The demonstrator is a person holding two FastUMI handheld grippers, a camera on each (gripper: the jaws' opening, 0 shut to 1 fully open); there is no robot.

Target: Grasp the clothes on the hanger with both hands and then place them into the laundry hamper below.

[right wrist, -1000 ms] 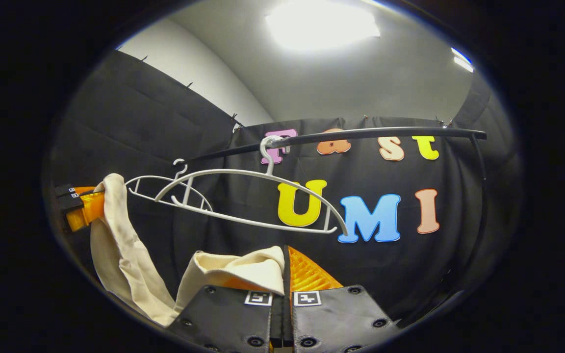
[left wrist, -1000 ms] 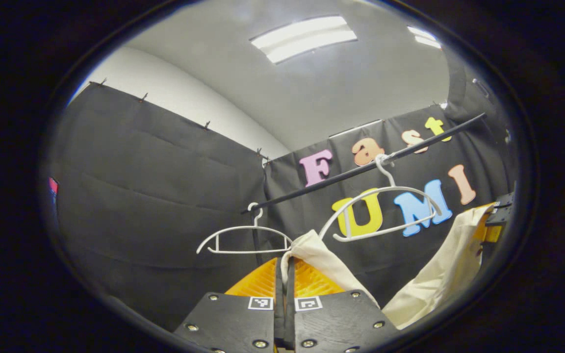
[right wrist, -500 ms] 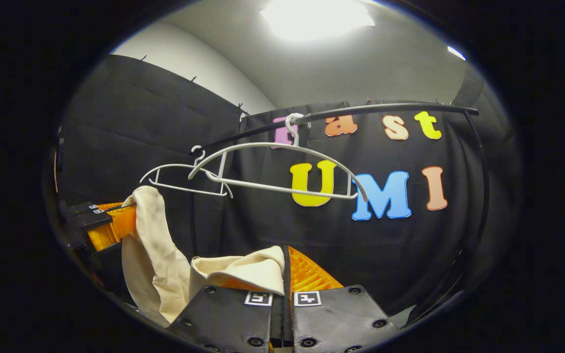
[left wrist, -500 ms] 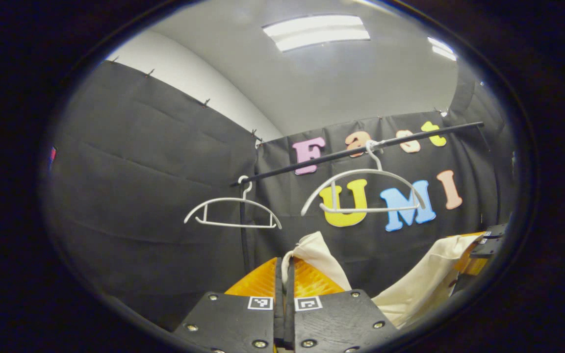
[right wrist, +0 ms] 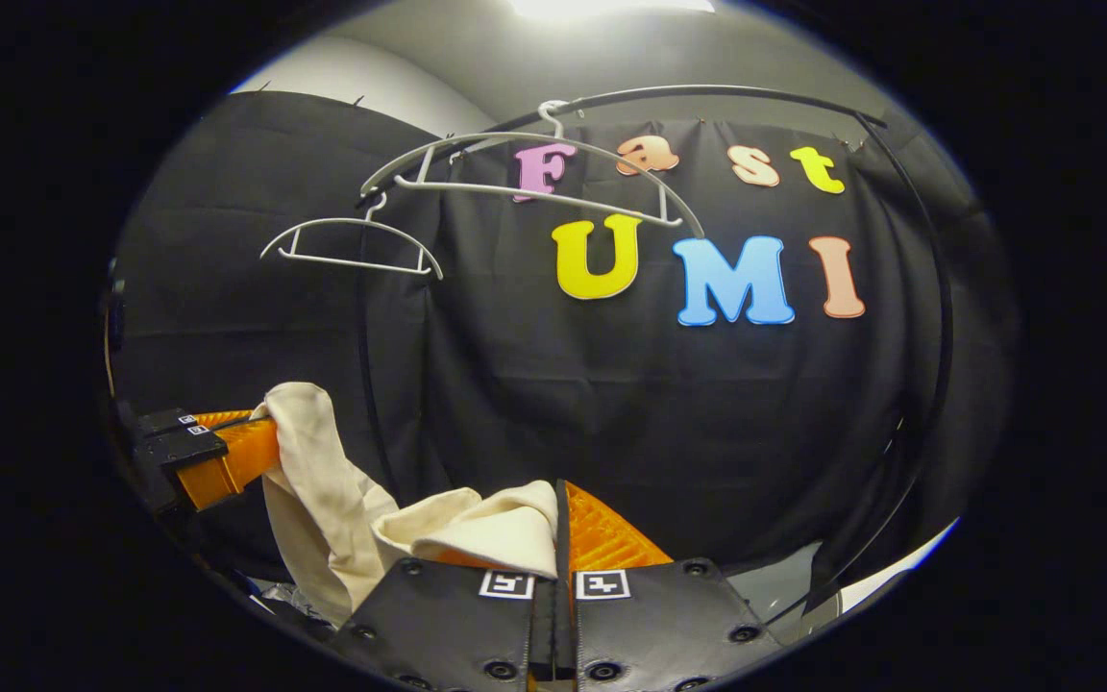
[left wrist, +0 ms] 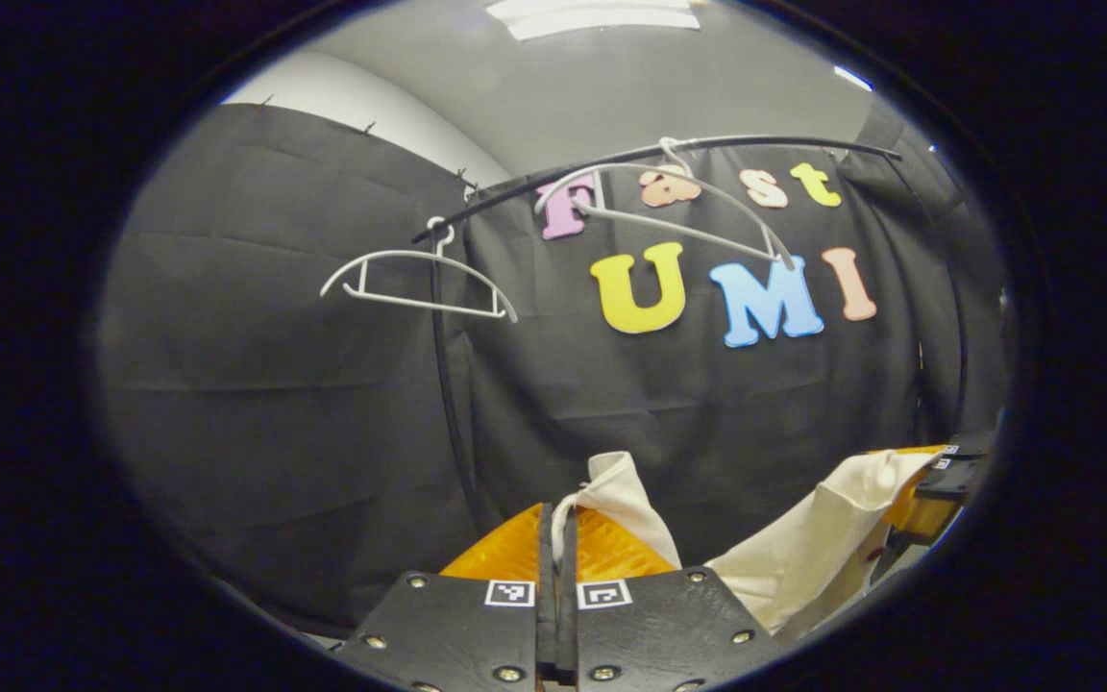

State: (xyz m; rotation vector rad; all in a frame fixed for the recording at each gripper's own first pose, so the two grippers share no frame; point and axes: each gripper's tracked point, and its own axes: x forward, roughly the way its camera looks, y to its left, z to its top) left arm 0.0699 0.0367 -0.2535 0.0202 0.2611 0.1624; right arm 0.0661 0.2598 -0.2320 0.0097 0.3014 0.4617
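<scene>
Two grippers: left gripper [left wrist: 558, 524] and right gripper [right wrist: 558, 519], fingers both pinched tight on the cream garment [right wrist: 323, 481]
Hangers: two bare white hangers [left wrist: 419, 279] up above the fingers on the rail [left wrist: 650, 152]

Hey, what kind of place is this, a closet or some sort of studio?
It looks like a staged booth, not a real closet: black cloth walls pinned up around a bare rail with two empty hangers, under office-style ceiling lights. Both grippers, left and right, hold a cream garment.
</scene>
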